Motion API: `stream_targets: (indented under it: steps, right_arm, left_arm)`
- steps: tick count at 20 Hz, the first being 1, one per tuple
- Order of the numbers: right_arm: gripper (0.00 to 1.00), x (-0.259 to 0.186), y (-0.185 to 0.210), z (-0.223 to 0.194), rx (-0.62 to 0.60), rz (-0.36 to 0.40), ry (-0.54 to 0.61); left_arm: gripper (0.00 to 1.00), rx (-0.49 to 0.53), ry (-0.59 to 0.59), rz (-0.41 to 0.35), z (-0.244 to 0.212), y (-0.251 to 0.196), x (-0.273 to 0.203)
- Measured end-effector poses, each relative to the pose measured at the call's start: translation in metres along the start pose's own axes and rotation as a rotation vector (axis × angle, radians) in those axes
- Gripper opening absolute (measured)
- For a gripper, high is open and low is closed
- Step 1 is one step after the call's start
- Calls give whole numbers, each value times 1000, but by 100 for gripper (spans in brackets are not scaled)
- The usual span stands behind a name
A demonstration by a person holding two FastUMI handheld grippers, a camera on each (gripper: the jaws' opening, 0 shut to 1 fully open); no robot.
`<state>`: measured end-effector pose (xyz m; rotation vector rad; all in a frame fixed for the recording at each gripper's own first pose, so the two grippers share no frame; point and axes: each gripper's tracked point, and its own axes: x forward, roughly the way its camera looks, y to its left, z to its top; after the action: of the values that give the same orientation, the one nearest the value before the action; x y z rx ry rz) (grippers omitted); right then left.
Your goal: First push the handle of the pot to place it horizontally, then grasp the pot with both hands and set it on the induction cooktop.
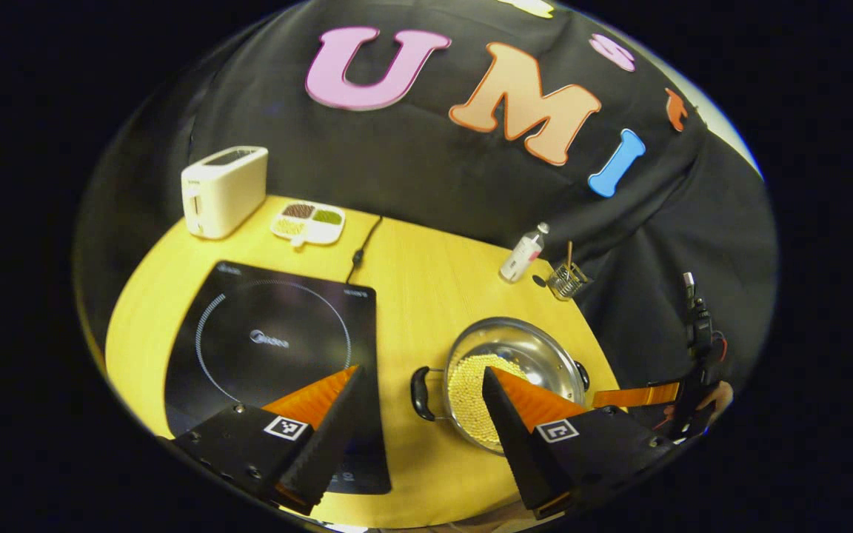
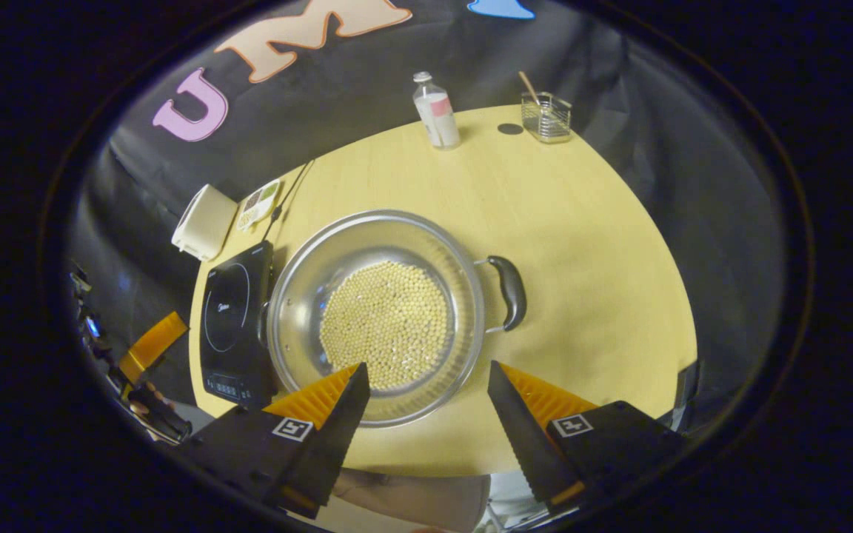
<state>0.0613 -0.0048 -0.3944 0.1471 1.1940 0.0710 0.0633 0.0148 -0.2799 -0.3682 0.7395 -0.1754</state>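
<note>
The pot point(image 2: 375, 318), a round steel vessel with a layer of small yellow beads point(image 2: 386, 334) over its floor, is seen standing on the yellow table point(image 2: 589, 244), just beside the induction cooktop point(image 2: 232, 329) and not on it. In the right gripper view one black side handle point(image 2: 509, 292) is shown jutting from the pot's rim toward the bare side of the table, while the opposite handle is largely hidden at the rim nearest the cooktop. The line through both handles is thus laid across the picture, pointing at the cooktop on one end and away from it on the other. In the left gripper view the near handle point(image 1: 421, 393) is seen between the pot and the cooktop's edge.

The right gripper point(image 2: 426, 374) is held above the pot's near rim with its fingers spread wide, nothing between them. The left gripper point(image 1: 420, 377) is likewise held with fingers well apart, one over the cooktop's corner, the other over the pot; whether anything is touched cannot be told.

At the table's far edge a cream toaster point(image 1: 223, 190), a divided dish point(image 1: 308, 220), a small bottle point(image 1: 524, 252) and a clear holder point(image 1: 569, 278) are set, well apart from the pot.
</note>
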Motion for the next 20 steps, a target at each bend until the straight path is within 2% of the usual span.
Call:
stream_targets:
  steps: [2,3,4,5,6,11,14,15,16,17,18,19,20]
  right_arm:
    - [100,11,-11,10,-13,40,35]
    - [95,17,-17,14,-16,57,54]
    - [100,24,-24,19,-22,67,73]
    - [100,29,-29,22,-27,74,90]
    - [94,33,-35,26,-31,84,100]
    - [94,59,-54,35,-23,127,178]
    - [91,75,-61,32,-15,149,231]
    - [91,79,-61,32,-11,161,244]
    - [96,83,-60,33,-7,173,254]
    - [84,87,-58,33,-2,187,264]
    - [80,90,-55,33,0,199,278]
    - [80,92,-54,30,-2,211,291]
    - [89,96,-52,29,-6,223,303]
  left_arm:
    - [96,-37,61,-3,-10,-2,17]
    - [96,-46,93,7,-16,-1,25]
    - [97,-43,122,23,-23,2,34]
    - [96,-33,153,36,-29,3,41]
    - [96,-22,188,49,-36,4,46]
    - [96,-22,336,83,-64,1,72]
    - [97,-5,400,108,-73,3,83]
    - [96,-4,422,114,-75,4,86]
    - [96,-6,446,130,-79,7,88]
    - [90,-12,468,149,-81,11,90]
    - [93,-23,483,161,-84,13,92]
    - [93,-41,492,165,-84,13,95]
    - [88,-62,504,167,-87,12,97]
